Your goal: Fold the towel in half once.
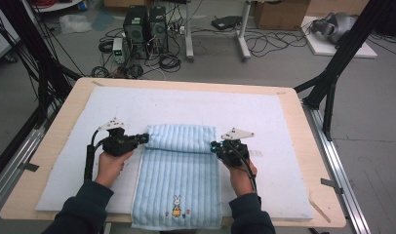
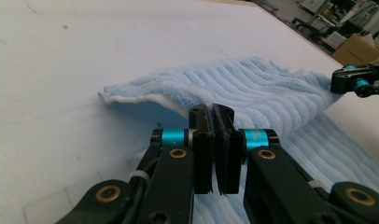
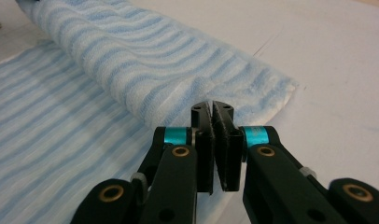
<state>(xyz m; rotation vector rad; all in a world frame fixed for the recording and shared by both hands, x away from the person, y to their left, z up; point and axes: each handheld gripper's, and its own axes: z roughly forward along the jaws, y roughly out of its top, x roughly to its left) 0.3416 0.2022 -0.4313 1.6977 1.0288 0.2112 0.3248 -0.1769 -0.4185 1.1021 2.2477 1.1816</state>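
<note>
Blue striped towel (image 1: 179, 183) lengthwise toward the person

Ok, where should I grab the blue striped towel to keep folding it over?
Grip the towel at the two ends of its folded-over far flap, left gripper from the left, right gripper from the right; that edge is lifted off the lower layer.

No readable text, label, brand or number shows anywhere; the towel (image 1: 179, 183) bears just an embroidered rabbit picture.
</note>
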